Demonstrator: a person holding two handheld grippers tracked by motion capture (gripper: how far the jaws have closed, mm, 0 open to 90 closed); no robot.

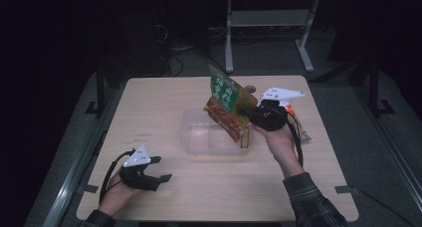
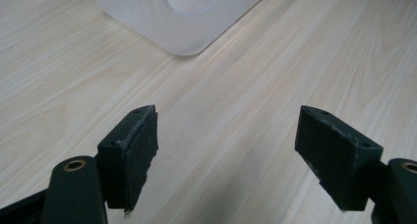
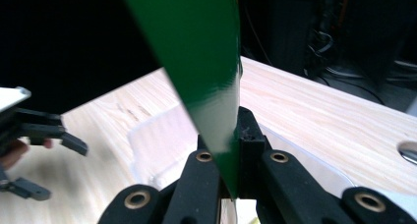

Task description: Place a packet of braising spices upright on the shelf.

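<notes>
At the left of the bench, the left gripper is rested low on the wood with its fingers spread wide and nothing between them. It is kept well apart from the clear plastic container, whose near corner is seen ahead of it in the left gripper view. No support is given to that container, so a light tub of this kind is judged likely to slide or tip if it is knocked from above.

Over the container, a green and orange snack packet is held tilted in the air, its lower end hanging just above the right part of the tub. It is pinched by one edge only (a thin film edge, seen in the right gripper view as a green sheet clamped between the closed fingers). With so slim a hold, the packet could be twisted or slipped out if it is swung, and it might be dropped outside the tub.

Further right, the right gripper is carried above the bench by the person's hand. If the packet is lowered at this slant, its bottom corner may be caught on the container's rim and the tub dragged along. Behind the gripper another wrapped item is lying on the bench; it could be brushed by the trailing cable.
</notes>
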